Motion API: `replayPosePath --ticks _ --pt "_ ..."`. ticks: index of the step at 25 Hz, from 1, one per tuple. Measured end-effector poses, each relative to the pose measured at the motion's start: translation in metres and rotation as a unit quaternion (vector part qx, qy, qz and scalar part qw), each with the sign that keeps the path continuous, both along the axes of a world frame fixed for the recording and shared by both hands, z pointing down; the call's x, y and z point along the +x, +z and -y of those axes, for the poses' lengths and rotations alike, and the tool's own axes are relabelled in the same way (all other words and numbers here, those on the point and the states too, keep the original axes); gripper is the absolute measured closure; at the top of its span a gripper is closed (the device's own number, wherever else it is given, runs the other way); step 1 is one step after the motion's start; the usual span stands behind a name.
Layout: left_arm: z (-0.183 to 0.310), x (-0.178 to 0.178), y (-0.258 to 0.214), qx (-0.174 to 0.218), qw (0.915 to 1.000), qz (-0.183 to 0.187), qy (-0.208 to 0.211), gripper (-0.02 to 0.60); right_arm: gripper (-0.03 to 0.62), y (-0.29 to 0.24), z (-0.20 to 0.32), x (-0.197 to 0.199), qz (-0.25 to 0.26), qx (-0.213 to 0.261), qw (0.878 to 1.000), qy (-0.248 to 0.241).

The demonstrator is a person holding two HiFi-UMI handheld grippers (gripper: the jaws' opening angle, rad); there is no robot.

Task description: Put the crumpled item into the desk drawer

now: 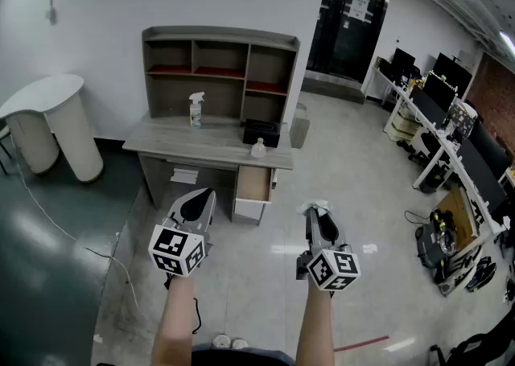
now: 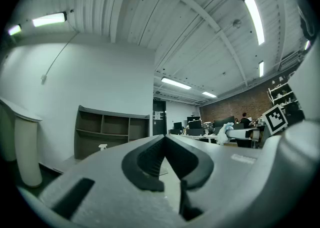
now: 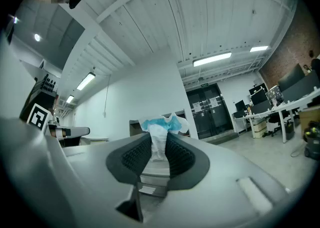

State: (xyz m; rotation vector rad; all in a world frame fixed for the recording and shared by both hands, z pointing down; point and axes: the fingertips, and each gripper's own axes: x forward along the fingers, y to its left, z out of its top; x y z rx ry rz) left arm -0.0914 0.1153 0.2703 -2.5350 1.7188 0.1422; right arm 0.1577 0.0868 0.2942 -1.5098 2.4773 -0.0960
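Observation:
A crumpled white and blue item (image 3: 161, 131) is pinched between the pads of my right gripper (image 3: 159, 148); in the head view its white tuft (image 1: 316, 208) pokes from the right gripper (image 1: 315, 215). My left gripper (image 1: 195, 205) is held at the left, its jaws closed tip to tip with nothing between them (image 2: 164, 144). Ahead stands a grey desk (image 1: 211, 145) with a shelf unit on top. Its drawer (image 1: 254, 183) at the right front is pulled out. Both grippers hang above the floor, short of the desk.
On the desk are a spray bottle (image 1: 195, 110), a black box (image 1: 261, 133) and a small clear bottle (image 1: 258, 148). A white round-ended table (image 1: 47, 119) stands at the left. Office desks with monitors (image 1: 438, 127) line the right side; cables and gear lie on the floor there.

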Motion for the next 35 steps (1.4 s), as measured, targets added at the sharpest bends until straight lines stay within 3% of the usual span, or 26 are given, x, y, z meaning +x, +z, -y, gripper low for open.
replayPosePath --ticks 27,35 --pt "0.028 -0.03 0.009 0.0 0.9999 -0.009 0.009 0.578 0.496 -0.001 0.018 -0.008 0.02 0.011 0.999 0.026" --pt "0.068 -0.036 0.025 -0.013 0.9998 -0.011 0.007 0.578 0.496 0.009 0.061 -0.013 0.022 0.006 0.999 0.025"
